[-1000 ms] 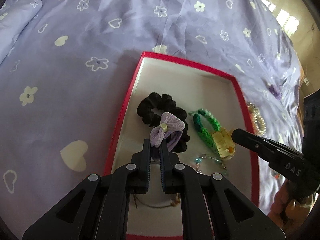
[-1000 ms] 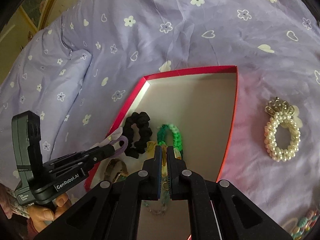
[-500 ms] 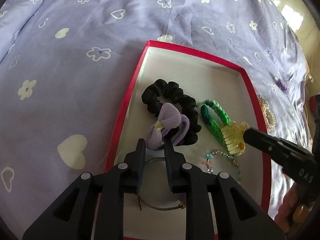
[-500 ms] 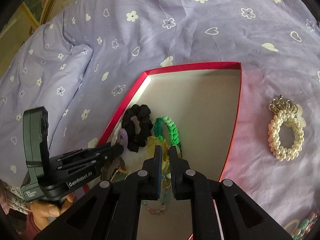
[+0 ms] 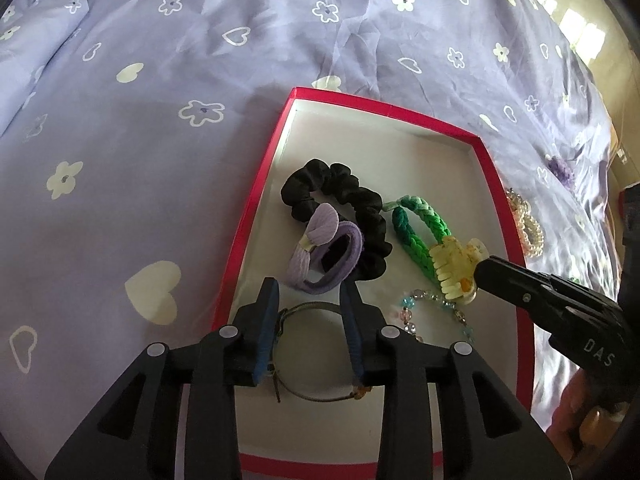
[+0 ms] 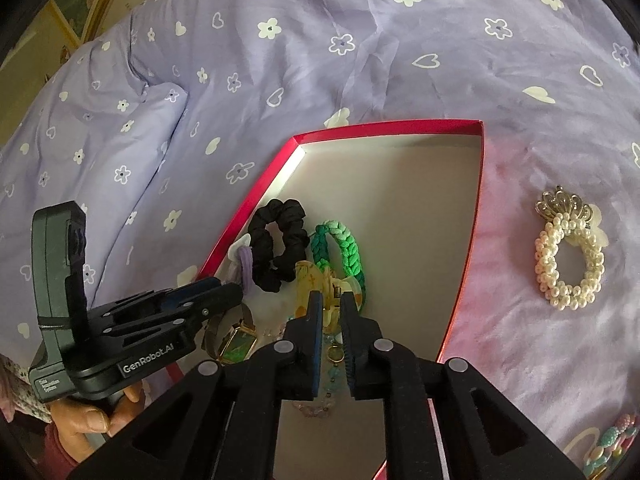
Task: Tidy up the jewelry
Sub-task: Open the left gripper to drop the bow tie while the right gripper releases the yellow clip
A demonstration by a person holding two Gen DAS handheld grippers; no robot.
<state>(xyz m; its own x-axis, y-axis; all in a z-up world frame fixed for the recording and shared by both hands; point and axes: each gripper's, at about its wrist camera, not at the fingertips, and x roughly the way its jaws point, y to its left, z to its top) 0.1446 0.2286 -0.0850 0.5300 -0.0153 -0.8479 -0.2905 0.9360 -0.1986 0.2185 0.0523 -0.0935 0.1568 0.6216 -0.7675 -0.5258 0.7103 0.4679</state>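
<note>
Pearl hair tie (image 6: 545, 264) is lying flat on the purple bedspread (image 6: 360, 40), outside the red tray (image 6: 468, 248), well apart from its right rim. From the right gripper (image 6: 332, 296) it is seen at about 2 o'clock; its crown charm is at its own 12 o'clock end, so the ring's long axis runs roughly 12 to 6.

Right gripper: jaws have just been opening and are now slightly parted. One end of the yellow claw clip (image 6: 308, 280) sits between them, but no pad is seen pressing on it, so it is read as released inside the tray.

Left gripper (image 5: 309, 284): jaws have just been opening and are now apart, with nothing gripped. The purple bow tie (image 5: 320, 252) lies just ahead at 12 o'clock, on the tray floor.

Judged: the right hand is the nearer one for the pearl tie. The tray rim must be cleared first. A grasp across one beaded side at 3 or 9 is suggested.
</note>
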